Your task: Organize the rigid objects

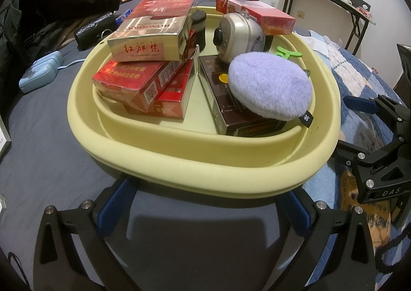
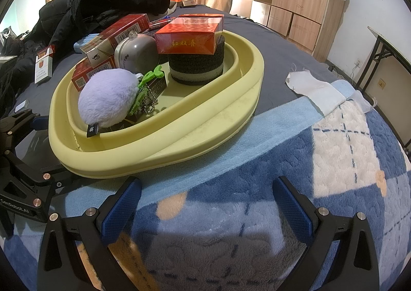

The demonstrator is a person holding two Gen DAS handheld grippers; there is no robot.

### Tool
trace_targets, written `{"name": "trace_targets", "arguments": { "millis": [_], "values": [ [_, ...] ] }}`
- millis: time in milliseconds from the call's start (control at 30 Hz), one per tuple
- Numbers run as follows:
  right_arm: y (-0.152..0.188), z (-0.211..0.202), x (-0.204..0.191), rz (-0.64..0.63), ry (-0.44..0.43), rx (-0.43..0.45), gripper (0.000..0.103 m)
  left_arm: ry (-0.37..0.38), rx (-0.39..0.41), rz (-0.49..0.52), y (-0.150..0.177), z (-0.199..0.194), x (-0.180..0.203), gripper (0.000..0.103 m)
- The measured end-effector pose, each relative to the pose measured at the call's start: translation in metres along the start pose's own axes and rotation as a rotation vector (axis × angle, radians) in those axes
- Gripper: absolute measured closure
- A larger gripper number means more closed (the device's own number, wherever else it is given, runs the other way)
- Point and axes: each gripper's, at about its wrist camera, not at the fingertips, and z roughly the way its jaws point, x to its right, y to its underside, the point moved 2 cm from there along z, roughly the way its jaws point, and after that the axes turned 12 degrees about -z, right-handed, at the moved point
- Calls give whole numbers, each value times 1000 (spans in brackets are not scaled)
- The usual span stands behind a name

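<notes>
A pale yellow basin (image 1: 179,162) (image 2: 231,111) sits on the bed, holding stacked red and gold cigarette boxes (image 1: 146,41), a dark brown box (image 1: 218,90), a silver round tin (image 1: 239,34) (image 2: 138,53), a purple plush puff (image 1: 269,88) (image 2: 108,98), and a red box (image 2: 190,34) on a black sponge cylinder (image 2: 197,64). My left gripper (image 1: 205,206) is open and empty just in front of the basin's near rim. My right gripper (image 2: 205,206) is open and empty over the blanket, right of the basin; it also shows in the left wrist view (image 1: 372,111).
A black jacket (image 2: 97,0) lies behind the basin. A light blue device (image 1: 41,75) and an open cigarette pack (image 2: 43,64) lie on the dark sheet to the left. A blue and white fleece blanket (image 2: 308,157) covers the right side. A folding table (image 1: 334,0) stands at the wall.
</notes>
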Motion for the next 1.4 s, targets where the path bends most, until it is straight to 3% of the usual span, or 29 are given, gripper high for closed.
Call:
{"name": "trace_targets", "arguments": {
  "millis": [1400],
  "values": [
    [2, 1, -1, 1, -1, -2, 0, 0, 1, 0, 1, 1, 0, 0]
  ]
}}
